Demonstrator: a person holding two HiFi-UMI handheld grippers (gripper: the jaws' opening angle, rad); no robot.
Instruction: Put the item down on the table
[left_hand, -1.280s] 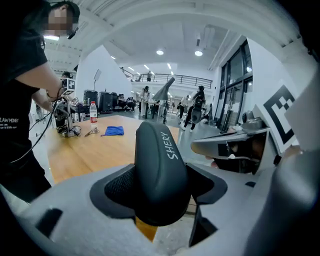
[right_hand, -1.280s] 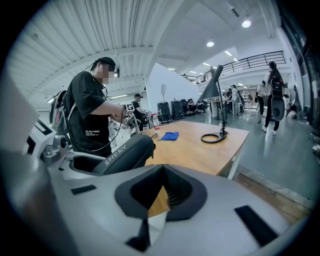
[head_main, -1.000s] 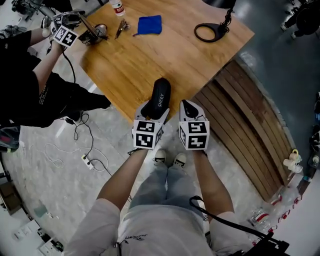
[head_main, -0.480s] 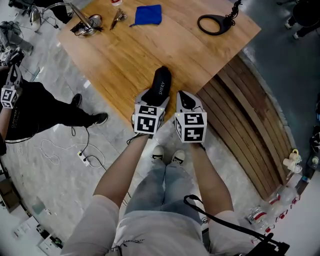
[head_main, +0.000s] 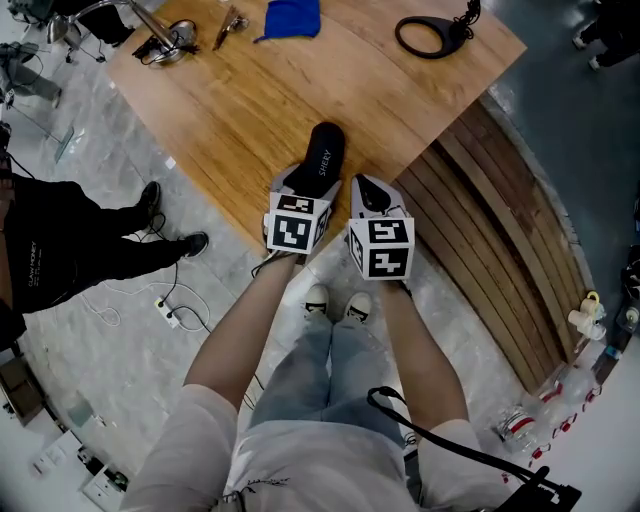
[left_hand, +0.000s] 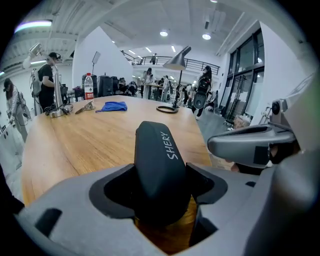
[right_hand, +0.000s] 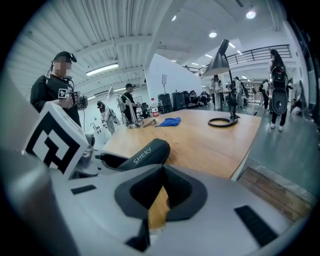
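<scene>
- Black case, printed SHERY, head view: it lies lengthwise between the jaws of the left gripper, its far end reaching over the near corner of the bench. It is carried end-on, probably so that it can be lowered flat onto the wood. The right gripper rides just beside the left one and takes no part in the hold. The marker cubes cover the rear of the case, and this view does not show whether the case touches the bench.
- Left gripper view: the jaws stand wide, one pressed to each flank of the case, so the grip is firm. Wood shows in the gap beneath the case, which suggests that it hangs just above the surface. Its underside is hidden. A blue cloth and a bottle lie well apart at the far end, leaving bare wood ahead.
- Right gripper view: the jaws are drawn together at their tips with nothing between them, only a thin wedge of bench visible through them. The case shows to the left, its near end cut off by the left gripper's body.
</scene>
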